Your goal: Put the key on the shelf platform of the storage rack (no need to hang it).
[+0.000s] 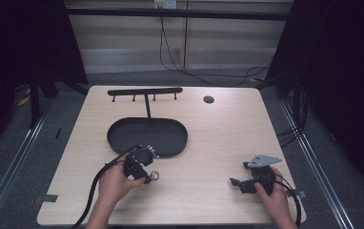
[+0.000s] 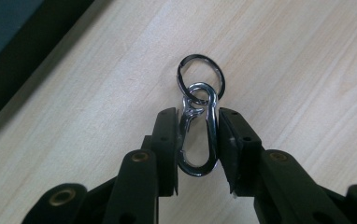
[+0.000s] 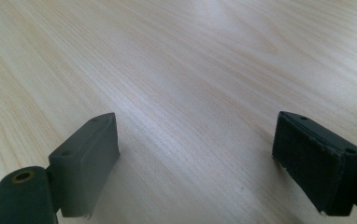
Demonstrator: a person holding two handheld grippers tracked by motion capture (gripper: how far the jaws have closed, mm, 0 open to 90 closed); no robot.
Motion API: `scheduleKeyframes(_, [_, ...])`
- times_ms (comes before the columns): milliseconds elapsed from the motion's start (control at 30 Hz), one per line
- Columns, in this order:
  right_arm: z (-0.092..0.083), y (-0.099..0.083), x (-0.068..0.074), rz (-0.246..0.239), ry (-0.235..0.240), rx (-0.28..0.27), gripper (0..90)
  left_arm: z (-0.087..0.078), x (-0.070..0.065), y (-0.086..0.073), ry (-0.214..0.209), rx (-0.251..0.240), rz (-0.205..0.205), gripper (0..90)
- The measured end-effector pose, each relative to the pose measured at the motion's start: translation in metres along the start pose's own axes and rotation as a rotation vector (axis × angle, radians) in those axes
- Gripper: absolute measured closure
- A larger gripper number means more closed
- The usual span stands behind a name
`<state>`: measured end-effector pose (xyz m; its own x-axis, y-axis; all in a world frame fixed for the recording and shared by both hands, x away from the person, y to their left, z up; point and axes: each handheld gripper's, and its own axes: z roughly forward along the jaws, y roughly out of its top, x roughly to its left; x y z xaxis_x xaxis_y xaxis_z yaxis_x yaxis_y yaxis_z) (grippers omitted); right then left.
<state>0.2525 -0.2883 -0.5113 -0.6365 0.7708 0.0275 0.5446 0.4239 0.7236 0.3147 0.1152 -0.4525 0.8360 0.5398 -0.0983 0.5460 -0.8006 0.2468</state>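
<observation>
A silver carabiner clip [image 2: 198, 171] with a dark key ring [image 2: 223, 79] linked through its top lies just above the wooden table. My left gripper [image 2: 197, 114] is shut on the clip, one black jaw pressed against each long side. In the high view this gripper [image 1: 148, 178] is near the table's front left, with the key ring [image 1: 155, 175] poking out to its right. My right gripper [image 1: 238, 173] rests low at the front right, held in a hand. Its jaws stand wide apart in the right gripper view [image 3: 195, 140], with bare wood between them.
A black oval tray [image 1: 118, 138] sits at mid-table, just behind the left gripper. From it rises a black T-shaped rack [image 1: 145, 90] with several small hooks under its bar. A round cable hole [image 1: 208, 99] lies at the back right.
</observation>
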Motion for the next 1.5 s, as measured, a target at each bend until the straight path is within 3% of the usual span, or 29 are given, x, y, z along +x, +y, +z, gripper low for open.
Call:
scheduleKeyframes(400, [0.000, 0.000, 0.000, -0.001, 0.000, 0.000, 13.9, -0.021, 0.010, 0.004, -0.022, -0.032, -0.026, 69.1])
scheduleKeyframes(733, [0.000, 0.000, 0.000, 0.000, 0.001, 0.000, 14.0, -0.034, 0.016, 0.012, -0.004, -0.012, -0.021, 69.1])
scheduleKeyframes(1500, [0.000, 0.000, 0.000, 0.000, 0.000, 0.000, 13.9, -0.053, 0.024, 0.034, 0.005, -0.028, -0.034, 69.0])
